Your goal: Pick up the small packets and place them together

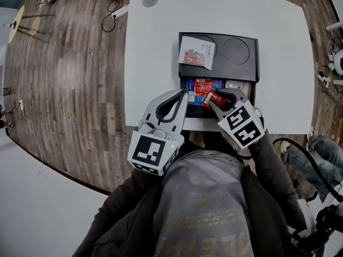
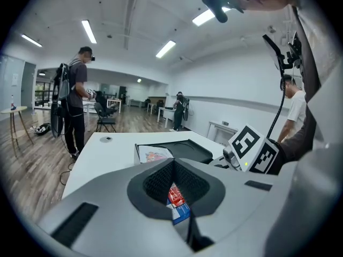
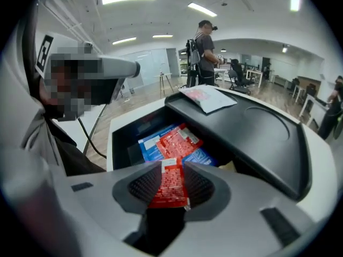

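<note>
A black tray (image 1: 252,63) lies on the white table (image 1: 155,52). Its near compartment holds a red packet (image 1: 202,85) (image 3: 178,141) and blue packets (image 1: 192,84) (image 3: 151,145). My right gripper (image 1: 214,101) (image 3: 170,167) hangs over this compartment's near edge and points down, shut on another small red packet (image 1: 210,99) (image 3: 169,189). My left gripper (image 1: 184,95) (image 2: 172,162) hovers at the compartment's left side, fingertips together and nothing between them; the packets show through the gap behind the tips. A white printed packet (image 1: 196,51) (image 2: 155,155) (image 3: 206,96) rests on the tray's far raised part.
A grey round disc (image 1: 150,0) sits in the table's far left corner. Cables lie on the wooden floor to the left and right. People (image 2: 75,100) (image 3: 206,52) stand in the room beyond. The table's near edge runs just under both grippers.
</note>
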Motion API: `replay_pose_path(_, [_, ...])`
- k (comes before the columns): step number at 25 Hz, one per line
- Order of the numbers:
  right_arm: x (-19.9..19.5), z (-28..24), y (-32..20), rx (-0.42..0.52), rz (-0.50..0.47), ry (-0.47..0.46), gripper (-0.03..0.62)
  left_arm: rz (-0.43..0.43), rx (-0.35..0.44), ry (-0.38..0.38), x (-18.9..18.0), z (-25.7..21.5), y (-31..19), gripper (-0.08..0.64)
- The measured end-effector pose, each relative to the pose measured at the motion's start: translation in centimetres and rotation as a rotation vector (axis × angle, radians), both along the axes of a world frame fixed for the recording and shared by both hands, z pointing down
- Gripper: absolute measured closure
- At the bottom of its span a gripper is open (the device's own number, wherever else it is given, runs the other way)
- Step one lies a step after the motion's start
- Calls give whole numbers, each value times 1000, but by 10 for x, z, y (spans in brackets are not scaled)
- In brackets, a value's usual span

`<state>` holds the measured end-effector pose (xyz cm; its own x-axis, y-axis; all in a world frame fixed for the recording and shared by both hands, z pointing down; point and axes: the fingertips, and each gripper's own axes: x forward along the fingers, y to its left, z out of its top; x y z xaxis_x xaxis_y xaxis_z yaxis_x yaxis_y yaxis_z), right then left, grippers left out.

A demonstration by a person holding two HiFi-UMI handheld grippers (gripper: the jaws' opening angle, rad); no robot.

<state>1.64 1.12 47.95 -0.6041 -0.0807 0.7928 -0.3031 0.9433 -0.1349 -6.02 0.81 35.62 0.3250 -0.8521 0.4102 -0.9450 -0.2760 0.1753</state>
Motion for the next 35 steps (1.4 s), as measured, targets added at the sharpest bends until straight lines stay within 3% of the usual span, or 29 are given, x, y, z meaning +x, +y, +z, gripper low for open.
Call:
replay_pose_path(4, [2, 15, 1, 21, -19, 84, 468, -6, -1, 7, -6, 2, 1, 558])
replay_pose_path(10, [2, 17, 0, 31, -39, 104, 462, -16, -1, 17, -10, 3, 1, 558])
replay_pose_path(18, [1, 9, 1, 85, -34, 81, 563, -21, 12, 11, -10, -3, 2, 558])
replay_pose_path(24, [-7, -21, 1, 121, -1, -16, 569, -8, 51, -10, -10, -14, 0, 558])
replay_pose_path(30, [-17, -56, 9, 160, -36, -95, 569, 25, 99, -19, 1, -32, -12, 558])
replay_pose_path(35, [-11, -85, -15, 217, 16, -138, 569, 48, 135, -21, 8, -42, -23, 558])
